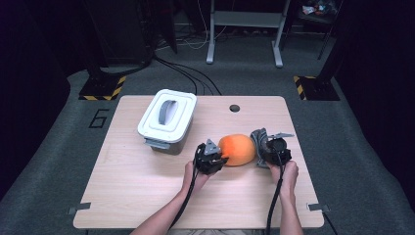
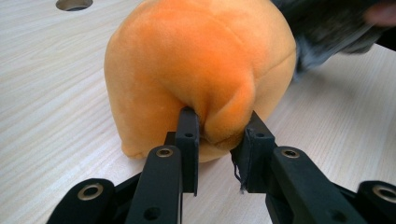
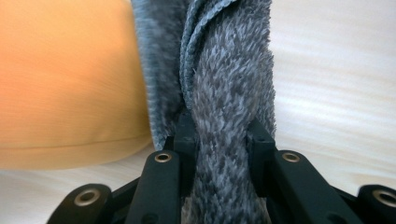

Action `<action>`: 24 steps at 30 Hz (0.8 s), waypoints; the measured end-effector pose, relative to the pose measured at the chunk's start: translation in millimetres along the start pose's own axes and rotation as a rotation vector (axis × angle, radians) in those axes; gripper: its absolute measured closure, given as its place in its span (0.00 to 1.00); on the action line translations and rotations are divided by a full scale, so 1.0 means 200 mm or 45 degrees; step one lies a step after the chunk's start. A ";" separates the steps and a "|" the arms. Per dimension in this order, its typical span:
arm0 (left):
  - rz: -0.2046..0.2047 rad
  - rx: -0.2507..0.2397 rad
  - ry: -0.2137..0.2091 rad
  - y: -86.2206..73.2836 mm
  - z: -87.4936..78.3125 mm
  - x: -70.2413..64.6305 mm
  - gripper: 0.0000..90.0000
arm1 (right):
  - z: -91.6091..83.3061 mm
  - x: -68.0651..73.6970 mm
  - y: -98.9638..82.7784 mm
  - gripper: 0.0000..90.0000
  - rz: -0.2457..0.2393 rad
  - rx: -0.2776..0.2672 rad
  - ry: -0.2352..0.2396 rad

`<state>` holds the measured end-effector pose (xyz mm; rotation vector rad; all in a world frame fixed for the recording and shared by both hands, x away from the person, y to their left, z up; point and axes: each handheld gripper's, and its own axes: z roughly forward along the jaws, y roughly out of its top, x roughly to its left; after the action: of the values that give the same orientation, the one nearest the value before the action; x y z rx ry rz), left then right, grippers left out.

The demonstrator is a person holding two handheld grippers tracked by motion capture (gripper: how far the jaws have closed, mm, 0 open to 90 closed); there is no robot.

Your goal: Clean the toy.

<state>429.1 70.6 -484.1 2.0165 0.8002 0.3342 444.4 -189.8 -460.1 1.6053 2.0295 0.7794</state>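
Observation:
An orange plush cushion (image 1: 237,149) lies on the wooden table (image 1: 147,196), right of the middle. My left gripper (image 1: 218,157) is at its left end, shut on a pinched fold of the orange plush cushion (image 2: 196,70); both black pads press into the fabric. A grey fluffy cloth (image 1: 259,142) lies against the cushion's right end. My right gripper (image 1: 266,149) is shut on a bunched fold of that grey cloth (image 3: 224,107), with the orange cushion (image 3: 65,84) just to its left.
A white lidded box (image 1: 167,119) with a grey handle stands at the back left of the table. A round cable hole (image 1: 234,108) sits near the far edge. Bare wood lies along the front and left.

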 end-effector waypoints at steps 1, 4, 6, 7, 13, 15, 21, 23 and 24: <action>-0.001 0.000 -0.001 0.00 0.00 0.00 0.81 | -0.04 0.01 0.01 0.80 -0.009 -0.031 0.000; -0.001 -0.002 0.001 0.00 0.00 0.00 0.81 | -0.14 0.05 0.03 0.80 -0.047 -0.108 0.027; 0.000 0.001 -0.005 0.00 0.00 0.00 0.80 | -0.19 0.09 0.05 0.80 -0.090 -0.146 0.042; -0.001 -0.002 -0.003 0.00 0.00 0.00 0.80 | -0.21 0.12 0.05 0.80 -0.109 -0.163 0.062; 0.003 -0.003 -0.002 0.00 0.00 0.01 0.78 | -0.19 0.25 0.07 0.80 -0.183 -0.095 0.101; 0.005 -0.004 0.003 0.00 0.00 0.01 0.77 | -0.15 0.26 0.06 0.80 -0.191 -0.082 0.091; 0.037 -0.023 0.033 -0.01 0.00 0.00 0.55 | -0.12 0.25 0.07 0.80 -0.175 -0.090 0.088; 0.063 -0.001 0.065 -0.02 0.01 -0.01 0.50 | -0.12 0.24 0.08 0.80 -0.176 -0.083 0.085; 0.058 -0.004 0.075 -0.03 0.02 -0.01 0.48 | -0.12 0.24 0.09 0.80 -0.171 -0.085 0.083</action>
<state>427.1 69.3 -490.4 2.0320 0.7903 0.4223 430.8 -143.8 -431.0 1.4083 2.1088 0.8507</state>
